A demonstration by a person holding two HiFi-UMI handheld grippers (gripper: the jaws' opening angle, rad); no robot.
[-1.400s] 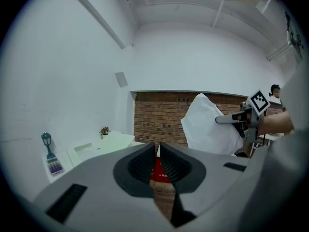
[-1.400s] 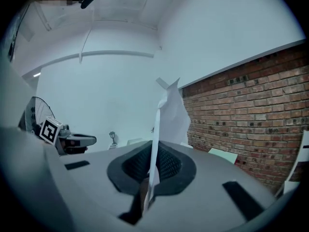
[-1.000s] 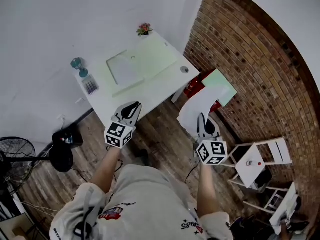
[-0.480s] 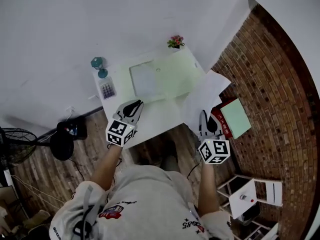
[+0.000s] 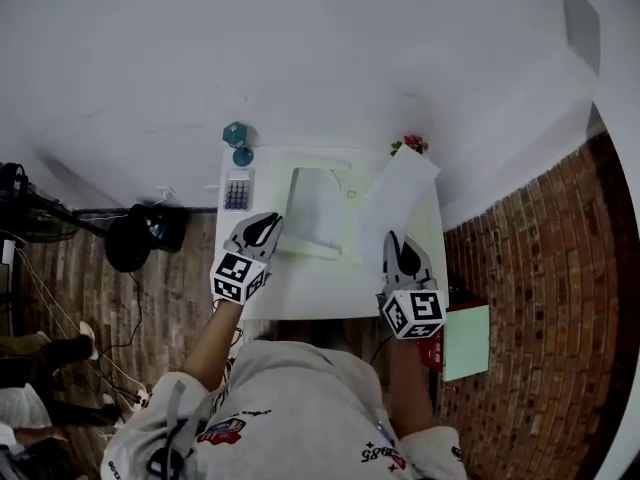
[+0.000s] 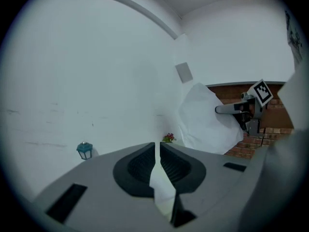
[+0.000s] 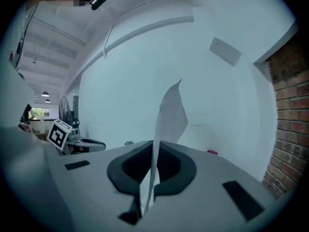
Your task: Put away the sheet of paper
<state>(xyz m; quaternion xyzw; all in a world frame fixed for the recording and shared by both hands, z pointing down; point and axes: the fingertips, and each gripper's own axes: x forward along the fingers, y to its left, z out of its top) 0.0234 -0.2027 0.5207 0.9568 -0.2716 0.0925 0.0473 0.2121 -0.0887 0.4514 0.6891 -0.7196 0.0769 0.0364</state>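
The right gripper (image 5: 397,248) sits at centre-right of the head view, over the right part of the white table (image 5: 320,290), and its jaws are clamped on the sheet of paper (image 5: 400,193). The sheet rises from the jaws toward the upper right of that frame. It hangs over the table's right side, and its far corner reaches close to the small flower pot (image 5: 412,145) at the table's back edge. In the right gripper view the paper (image 7: 171,112) stands edge-on at centre frame, pinched in the closed jaws of the right gripper (image 7: 154,151) and curling up above them against the pale wall. The left gripper (image 7: 99,145) shows at the left edge of that view, well apart from the sheet. In the head view the left gripper (image 5: 262,226) is left of centre, over the table's front-left part, near a pale rectangular pad (image 5: 315,208). Its own view shows its jaws (image 6: 157,151) pressed together with nothing gripped; only a pale sliver of background shows through the gap behind the tips. To the right in that view, the sheet (image 6: 205,120) billows in front of the right gripper (image 6: 231,109). A teal lantern (image 5: 238,140) and a calculator (image 5: 238,190) stand at the table's back-left corner.
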